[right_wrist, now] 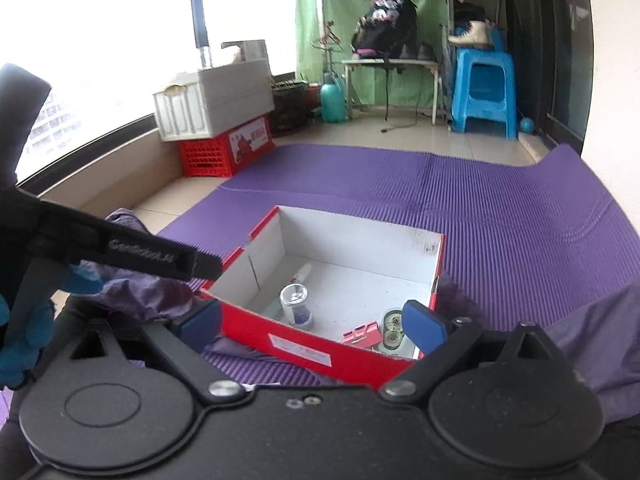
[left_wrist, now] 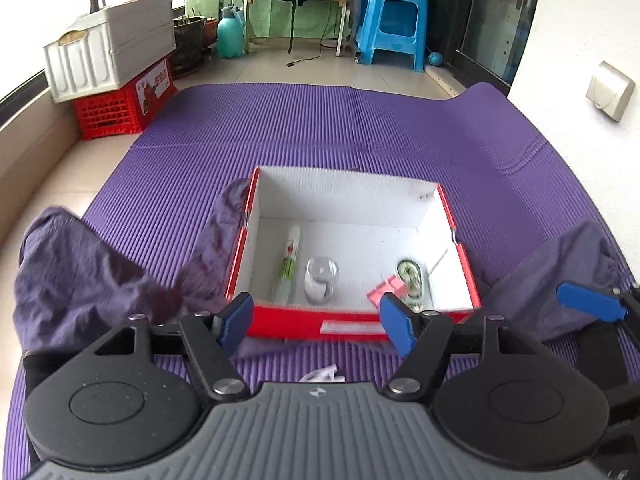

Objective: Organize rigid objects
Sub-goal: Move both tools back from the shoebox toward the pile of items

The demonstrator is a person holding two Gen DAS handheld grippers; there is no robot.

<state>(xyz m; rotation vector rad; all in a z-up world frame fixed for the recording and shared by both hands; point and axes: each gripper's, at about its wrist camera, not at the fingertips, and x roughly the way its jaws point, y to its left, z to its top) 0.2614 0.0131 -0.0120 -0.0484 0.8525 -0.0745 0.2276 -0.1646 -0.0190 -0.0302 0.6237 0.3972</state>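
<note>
An open red box (left_wrist: 352, 322) with white inner walls rests on a ribbed purple mat (left_wrist: 320, 128). Inside it lie a slim tube (left_wrist: 289, 265), a clear cup (left_wrist: 321, 280), a pink block (left_wrist: 387, 289) and a pale oval case (left_wrist: 410, 280). Beyond the box stand a blue stool (left_wrist: 394, 24) and a red crate (left_wrist: 120, 108). The left gripper (left_wrist: 316, 322) and right gripper (right_wrist: 312, 322) hover at the box's near wall, jaws parted, nothing between them.

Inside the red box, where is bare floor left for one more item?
The far half of the red box, behind the tube and clear jar, is bare. The near right corner is crowded by the pink block and oval case.
</note>
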